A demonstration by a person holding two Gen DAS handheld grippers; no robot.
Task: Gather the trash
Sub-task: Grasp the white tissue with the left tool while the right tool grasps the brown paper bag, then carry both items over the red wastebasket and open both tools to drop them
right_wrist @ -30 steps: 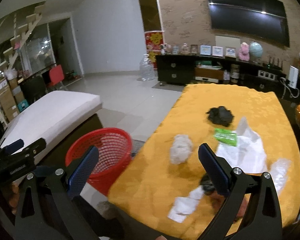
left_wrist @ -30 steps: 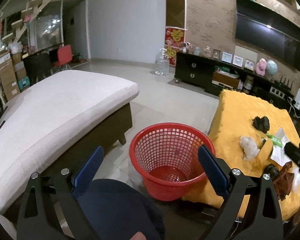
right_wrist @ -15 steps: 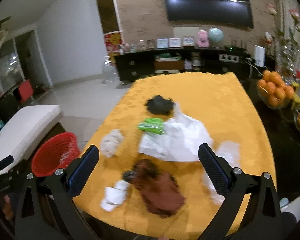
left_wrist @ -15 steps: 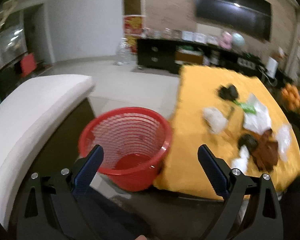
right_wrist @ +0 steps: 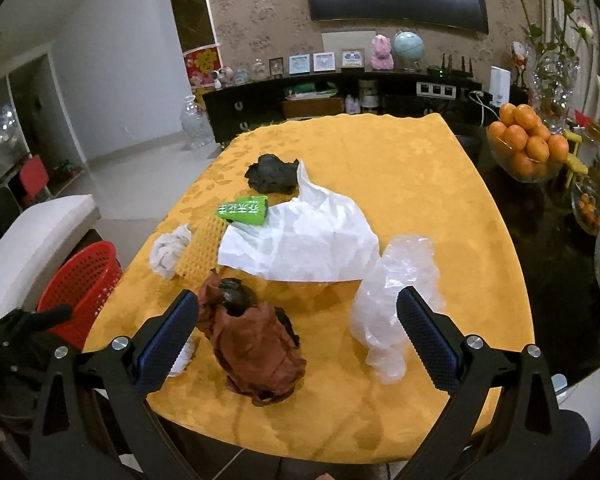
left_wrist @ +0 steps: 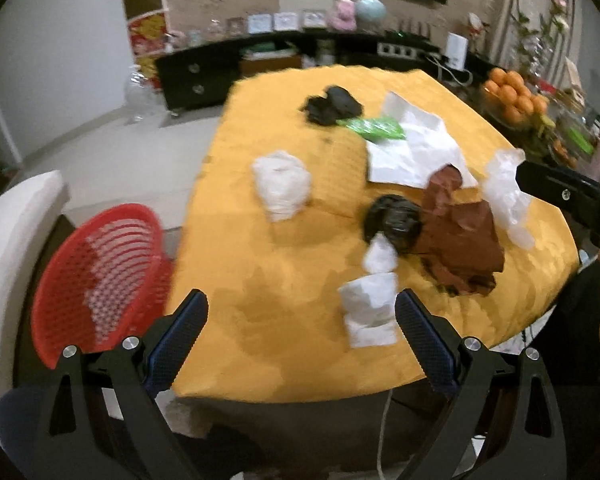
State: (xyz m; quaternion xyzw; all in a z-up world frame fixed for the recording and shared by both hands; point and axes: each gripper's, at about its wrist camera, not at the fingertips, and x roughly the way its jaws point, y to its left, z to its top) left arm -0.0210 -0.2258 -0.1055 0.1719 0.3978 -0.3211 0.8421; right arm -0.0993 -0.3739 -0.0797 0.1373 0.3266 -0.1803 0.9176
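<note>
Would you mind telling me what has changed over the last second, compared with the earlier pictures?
Both grippers swung right, off the red basket and toward the trash on the yellow table. The left gripper now faces the table's near edge; the right gripper hangs over the brown paper wad, beside the clear plastic bag. Both stayed open and empty, nothing grasped, and the trash appears unmoved.
</note>
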